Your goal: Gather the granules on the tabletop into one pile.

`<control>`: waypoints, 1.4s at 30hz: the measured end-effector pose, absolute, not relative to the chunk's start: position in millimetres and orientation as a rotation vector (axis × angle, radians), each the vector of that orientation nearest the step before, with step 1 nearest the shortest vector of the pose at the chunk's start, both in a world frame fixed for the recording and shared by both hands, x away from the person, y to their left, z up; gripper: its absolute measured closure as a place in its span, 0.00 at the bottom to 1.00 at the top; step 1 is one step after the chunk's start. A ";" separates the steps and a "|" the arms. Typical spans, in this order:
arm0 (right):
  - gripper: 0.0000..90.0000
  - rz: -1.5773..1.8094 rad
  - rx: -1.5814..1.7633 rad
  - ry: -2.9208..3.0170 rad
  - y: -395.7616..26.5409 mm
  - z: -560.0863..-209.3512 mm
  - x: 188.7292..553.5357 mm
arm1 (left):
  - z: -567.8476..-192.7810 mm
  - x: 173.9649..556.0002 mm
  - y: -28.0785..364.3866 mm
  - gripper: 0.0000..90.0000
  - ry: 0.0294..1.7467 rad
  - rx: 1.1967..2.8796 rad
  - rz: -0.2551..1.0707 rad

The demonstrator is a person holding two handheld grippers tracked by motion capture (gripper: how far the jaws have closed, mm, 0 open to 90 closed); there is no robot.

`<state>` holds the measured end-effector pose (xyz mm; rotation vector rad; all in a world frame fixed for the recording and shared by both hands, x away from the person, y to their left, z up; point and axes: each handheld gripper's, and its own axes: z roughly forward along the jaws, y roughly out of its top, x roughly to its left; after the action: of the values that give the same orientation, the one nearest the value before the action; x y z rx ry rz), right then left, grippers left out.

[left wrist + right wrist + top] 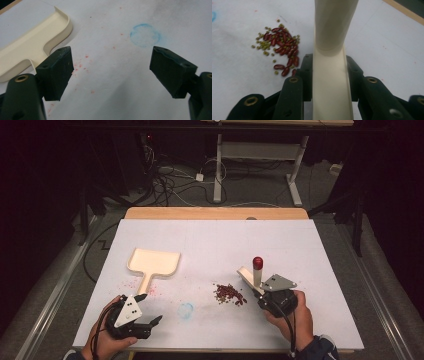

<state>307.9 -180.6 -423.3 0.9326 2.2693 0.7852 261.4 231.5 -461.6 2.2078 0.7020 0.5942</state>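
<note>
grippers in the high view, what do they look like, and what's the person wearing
Both the left gripper and the right gripper are black, each topped by a grey three-cornered plate; the left plate bears small dark dots. A black cable trails from each back along the wrist. In the left gripper view the pads are blocky black wedges with screw holes. A dark sleeve with a light trim covers the right forearm.

In the right gripper view, the cream brush handle point(331, 82) clamped in the right tool point(329, 72) ran off the top and bottom edges, its red knob unseen. Beyond the left tool point(110, 72), the dustpan point(30, 47) was cut off at the left edge.
</note>
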 end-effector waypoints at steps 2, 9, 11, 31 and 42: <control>0.75 0.814 0.890 2.293 -168.6 -425.3 299.7 | -461.4 261.4 230.3 0.21 0.700 2.206 0.595; 0.75 0.845 0.809 2.273 -148.6 -424.1 291.0 | -461.3 262.4 229.4 0.21 0.703 2.204 0.595; 0.75 0.859 0.824 2.253 -152.1 -420.9 291.3 | -461.4 262.0 229.9 0.21 0.704 2.203 0.595; 0.75 1.234 0.516 2.480 -169.9 -398.0 284.8 | -460.3 262.0 233.0 0.21 0.718 2.197 0.607; 0.75 1.195 0.222 2.701 -153.5 -426.7 310.3 | -462.1 263.2 231.9 0.21 0.719 2.205 0.593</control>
<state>310.3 -153.5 -426.7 0.2225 2.7006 1.1948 263.2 231.9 -462.1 2.2053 0.7192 0.5930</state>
